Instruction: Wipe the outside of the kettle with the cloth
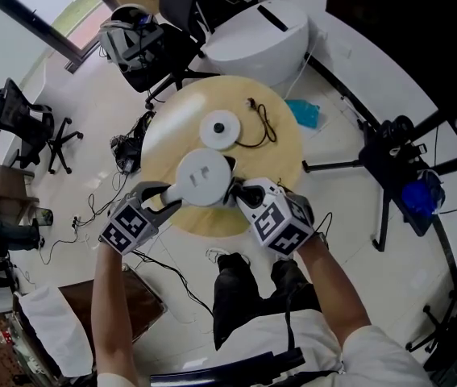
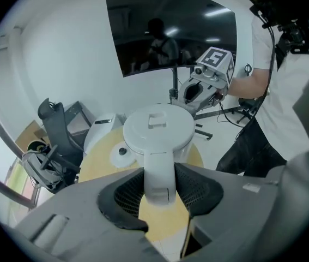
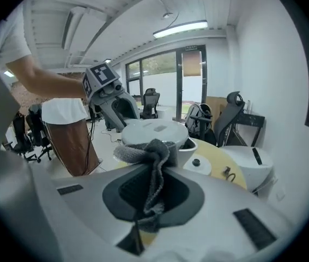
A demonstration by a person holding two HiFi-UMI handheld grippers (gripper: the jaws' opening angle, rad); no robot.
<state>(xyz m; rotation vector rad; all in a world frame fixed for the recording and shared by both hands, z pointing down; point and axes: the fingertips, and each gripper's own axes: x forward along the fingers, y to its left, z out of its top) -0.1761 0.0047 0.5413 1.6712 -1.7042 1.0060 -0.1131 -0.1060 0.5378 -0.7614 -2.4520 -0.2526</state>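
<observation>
A: What is the biggest thing here?

B: One round table [image 1: 276, 156], its top pale yellow, smooth wood-look. Over its near edge is the one kettle [image 1: 202, 177], white, glossy plastic, with a flat round lid.

A: And who has hold of it?

B: Two grey grippers, each with a marker cube. The left gripper [image 1: 172, 196] is clamped on the kettle's handle [image 2: 159, 173], ribbed black pads pressed to either side of it. The right gripper [image 1: 243, 192] is clamped on the cloth [image 3: 153, 149].

A: What else is there?

B: One white disc base [image 1: 219, 129] with a dark centre stud lies further back on the table, apart from the kettle. A thin black cord [image 1: 264, 127] loops beside it. One cloth only: grey, nubbly knit, bunched, its top pushed up against the kettle's side just below the lid.

A: Do the views differ?

B: The head view alone lays out table, base and cord from above. The left gripper view shows the pads on the handle, and the right gripper view shows the cloth's weave. From overhead the cloth is only a dark scrap at the jaw tips.
</observation>
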